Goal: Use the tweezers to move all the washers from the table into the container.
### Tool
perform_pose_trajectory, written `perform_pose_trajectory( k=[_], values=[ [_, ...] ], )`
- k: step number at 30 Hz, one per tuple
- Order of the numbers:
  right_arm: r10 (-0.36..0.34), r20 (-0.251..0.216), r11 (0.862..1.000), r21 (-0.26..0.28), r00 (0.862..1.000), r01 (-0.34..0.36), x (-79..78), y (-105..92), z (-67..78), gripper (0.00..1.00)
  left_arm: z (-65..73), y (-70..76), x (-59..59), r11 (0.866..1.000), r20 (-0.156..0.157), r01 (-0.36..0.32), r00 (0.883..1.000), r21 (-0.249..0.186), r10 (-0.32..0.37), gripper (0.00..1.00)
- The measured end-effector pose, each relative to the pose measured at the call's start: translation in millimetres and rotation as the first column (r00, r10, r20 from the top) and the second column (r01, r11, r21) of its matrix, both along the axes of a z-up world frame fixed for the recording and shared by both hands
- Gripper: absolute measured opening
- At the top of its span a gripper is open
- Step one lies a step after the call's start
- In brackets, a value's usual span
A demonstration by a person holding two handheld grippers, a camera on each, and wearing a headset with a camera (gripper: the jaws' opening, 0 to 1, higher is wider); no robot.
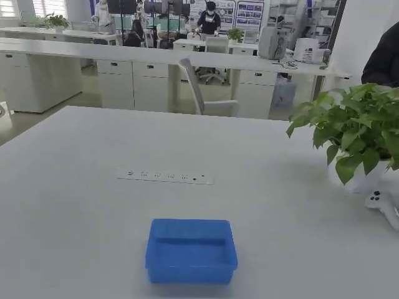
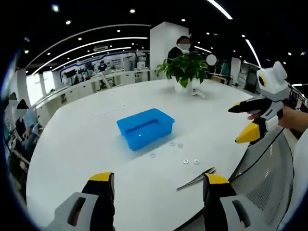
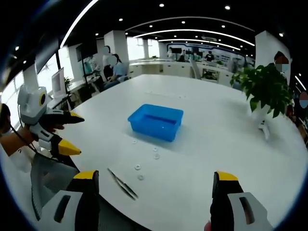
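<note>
Judged as hardly begun. Counted five washers (image 2: 186, 161) lying loose on the table (image 1: 75, 205), just beside the blue container (image 2: 145, 127) on its side toward the person; made out none inside the container, as far as could be seen. Found the tweezers (image 2: 195, 178) untouched, flat on the table, farther from the container than the washers and near the table's edge. Noted the left gripper (image 2: 158, 179) spread wide and empty, and the right gripper (image 3: 154, 175) likewise, both back from the container, past the tweezers. Left to do: lift the tweezers, then carry over every washer. Saw a potted plant (image 1: 355, 134) and a socket strip (image 1: 165, 176) beyond the container, well apart from the washers. Spotted nothing lying between washers and container; reckoned its raised wall the only hurdle.
</note>
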State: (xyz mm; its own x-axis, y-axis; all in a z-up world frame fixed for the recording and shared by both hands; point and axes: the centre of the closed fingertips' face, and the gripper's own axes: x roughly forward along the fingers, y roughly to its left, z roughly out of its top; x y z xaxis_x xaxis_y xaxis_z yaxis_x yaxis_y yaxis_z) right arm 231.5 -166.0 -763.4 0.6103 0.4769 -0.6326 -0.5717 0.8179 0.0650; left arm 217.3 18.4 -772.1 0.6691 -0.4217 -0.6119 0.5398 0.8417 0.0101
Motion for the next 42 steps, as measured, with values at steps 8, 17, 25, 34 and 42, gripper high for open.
perform_pose_trajectory(
  k=[8, 17, 25, 34, 42],
  values=[
    [-0.001, -0.026, 1.0, 0.003, 1.0, 0.001, -1.5, -1.0, -7.9, 0.96, -18.1, -15.9, 2.8, 0.991, -0.036, 0.132, 0.991, 0.035, -0.131, 0.56],
    [0.013, -0.054, 1.0, -0.005, 0.998, -0.013, -3.4, 2.6, -19.1, 0.95, -41.1, -33.7, -0.8, 0.963, -0.083, 0.266, 0.962, 0.053, -0.261, 0.37],
    [0.025, -0.083, 1.0, -0.013, 0.996, -0.026, -5.7, 3.2, -30.2, 0.93, -63.9, -42.2, -5.3, 0.912, -0.146, 0.401, 0.91, 0.082, -0.387, 0.22],
    [0.042, -0.124, 0.999, -0.024, 0.991, -0.046, -11.5, 3.4, -41.2, 0.92, -86.5, -49.2, -7.1, 0.842, -0.186, 0.529, 0.843, 0.107, -0.505, 0.13],
    [0.064, -0.145, 0.998, -0.017, 0.987, -0.067, -12.5, 10.4, -46.5, 0.91, -104.7, -51.0, -8.4, 0.758, -0.226, 0.631, 0.772, 0.164, -0.594, 0.07]
  ],
)
